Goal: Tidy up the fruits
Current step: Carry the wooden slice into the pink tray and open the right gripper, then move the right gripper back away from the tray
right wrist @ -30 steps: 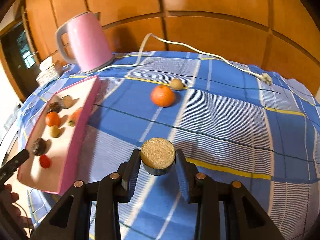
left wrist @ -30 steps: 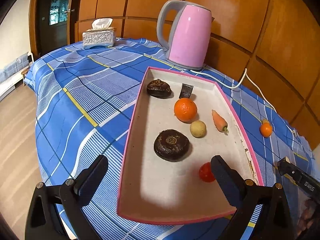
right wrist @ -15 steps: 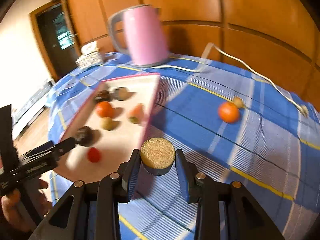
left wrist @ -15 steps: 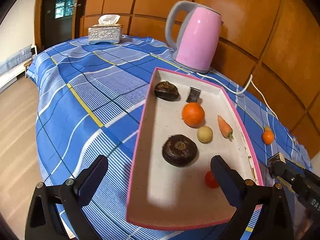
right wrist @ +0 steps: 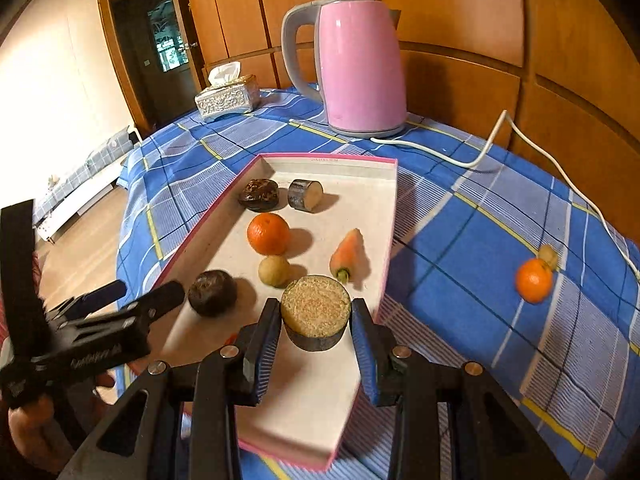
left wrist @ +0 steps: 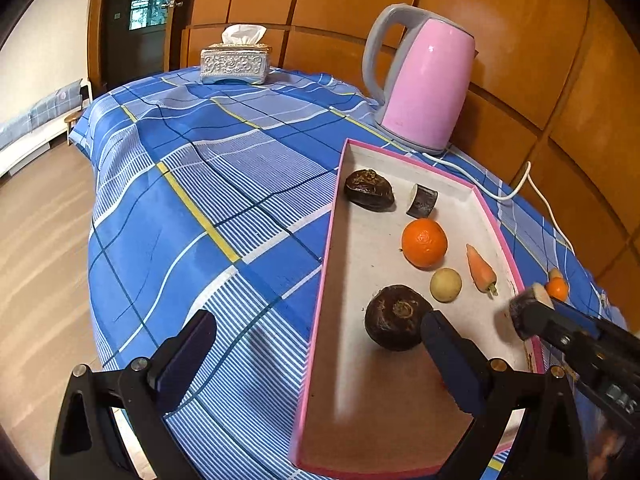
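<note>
Right claw (right wrist: 315, 344) clamped on a dark-skinned cut stub (right wrist: 315, 317) above the pink tray's (right wrist: 390, 236) near end, at 6 o'clock from the carrot (right wrist: 347, 255); left claw (left wrist: 316, 356) wide open, empty, straddling the tray's left rim.

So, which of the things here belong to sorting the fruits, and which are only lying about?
For the job:
- pink tray with orange, carrot, pale round fruit and dark pieces already inside
- cut dark-skinned cylinder in the right gripper
- orange on the cloth, small fruit beside it

Only lying about:
- pink kettle, its white cord
- tissue box
</note>
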